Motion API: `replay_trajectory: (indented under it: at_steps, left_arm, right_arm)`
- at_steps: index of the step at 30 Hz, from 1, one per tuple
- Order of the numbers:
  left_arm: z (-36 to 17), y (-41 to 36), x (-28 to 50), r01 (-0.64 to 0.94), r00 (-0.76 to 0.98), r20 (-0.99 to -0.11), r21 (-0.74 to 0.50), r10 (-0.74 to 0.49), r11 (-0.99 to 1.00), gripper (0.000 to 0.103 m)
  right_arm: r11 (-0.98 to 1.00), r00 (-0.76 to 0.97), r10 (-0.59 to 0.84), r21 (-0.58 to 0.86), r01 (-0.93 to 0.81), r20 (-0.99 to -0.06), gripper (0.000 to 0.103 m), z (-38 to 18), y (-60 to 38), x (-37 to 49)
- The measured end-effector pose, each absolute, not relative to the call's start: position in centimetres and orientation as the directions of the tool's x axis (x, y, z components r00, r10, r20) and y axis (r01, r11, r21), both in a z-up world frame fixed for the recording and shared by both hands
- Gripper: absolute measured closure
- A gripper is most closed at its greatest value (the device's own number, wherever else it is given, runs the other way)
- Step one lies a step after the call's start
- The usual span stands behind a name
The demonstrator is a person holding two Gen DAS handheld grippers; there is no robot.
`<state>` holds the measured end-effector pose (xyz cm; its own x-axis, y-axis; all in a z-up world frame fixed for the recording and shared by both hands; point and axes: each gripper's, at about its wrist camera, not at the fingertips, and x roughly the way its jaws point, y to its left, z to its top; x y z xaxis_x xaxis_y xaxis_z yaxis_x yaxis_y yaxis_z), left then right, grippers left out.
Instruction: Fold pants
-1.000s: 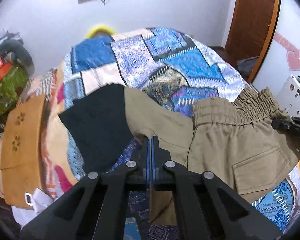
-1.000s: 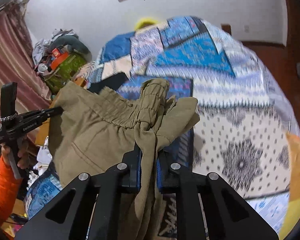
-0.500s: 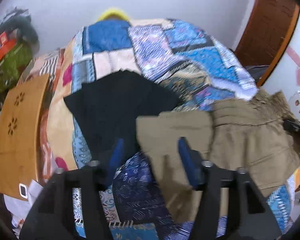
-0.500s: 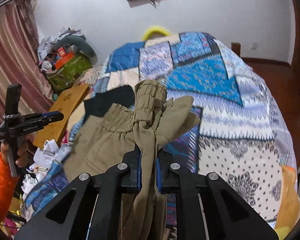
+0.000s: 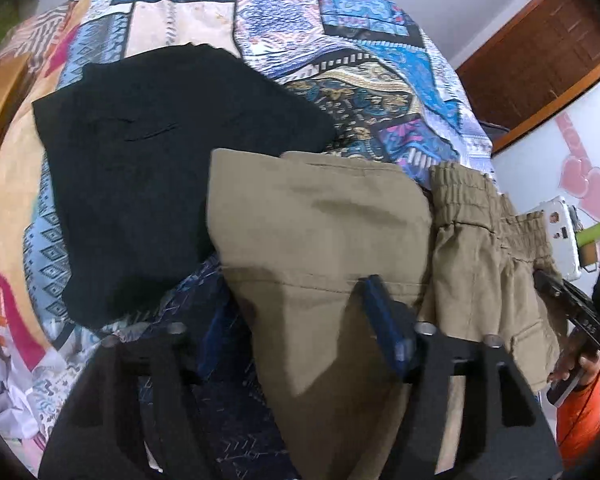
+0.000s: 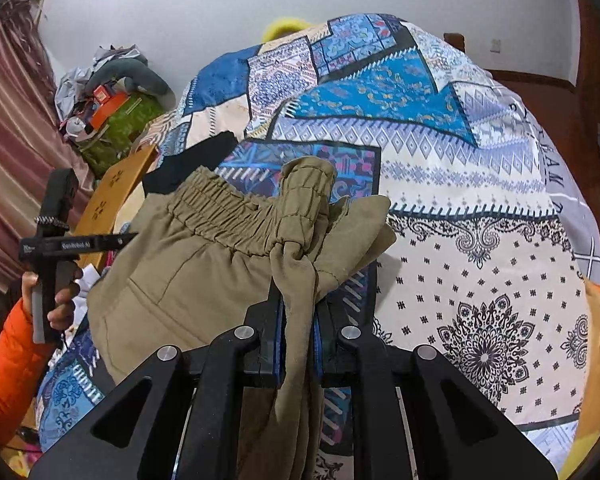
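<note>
Since a second ago the left gripper [image 5: 300, 312] has let go, fingers spread above the khaki pants [image 5: 320, 232] on the bedspread [image 6: 480, 200]. Right gripper [image 6: 298, 312] pinches their bunched waistband; beyond lies a black garment [image 5: 152, 152].

Left tool [image 5: 300, 320]: jaws, clamped on a pant leg a second ago, now spread wide, nothing gripped. The freed leg of the khaki pants [image 5: 320, 220] now lies flat, doubled over toward the waistband. Left camera view has dipped toward the bed [image 5: 340, 32]. More of the black garment [image 5: 160, 152] now shows.
</note>
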<state>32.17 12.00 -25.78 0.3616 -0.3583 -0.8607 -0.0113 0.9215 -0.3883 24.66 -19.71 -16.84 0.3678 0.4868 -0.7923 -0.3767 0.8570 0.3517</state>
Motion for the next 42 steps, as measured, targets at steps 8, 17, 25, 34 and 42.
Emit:
replay_trajectory:
  at_steps: [8, 17, 25, 34, 42]
  left_arm:
    - [-22.9, 10.8, 31.7, -0.032, 0.414, -0.886, -0.244, -0.209, 0.969, 0.091]
    - [-16.9, 10.9, 29.9, -0.013, 0.552, -0.828, -0.126, -0.098, 0.992, 0.095]
    - [-12.3, 15.9, 30.1, -0.1, 0.656, -0.755, -0.093, -0.005, 0.991, 0.095]
    - [-12.0, 23.0, 32.0, -0.225, 0.664, -0.743, -0.095, 0.081, 0.97, 0.095]
    - [-16.9, 27.2, 35.4, -0.295, 0.593, -0.799, -0.101, 0.099, 0.95, 0.095]
  right_arm:
    - [0.841, 0.359, 0.527, 0.414, -0.347, -0.77, 0.093, -16.7, -20.3, 25.0]
    - [0.81, 0.386, 0.565, 0.402, -0.427, -0.729, 0.093, -13.0, -17.7, 26.3]
    - [0.774, 0.431, 0.596, 0.342, -0.533, -0.678, 0.093, -9.6, -11.7, 29.2]
    - [0.717, 0.405, 0.64, 0.317, -0.621, -0.653, 0.093, -9.4, -4.2, 33.8]
    - [0.697, 0.37, 0.621, 0.27, -0.664, -0.691, 0.093, -12.4, 1.3, 37.2]
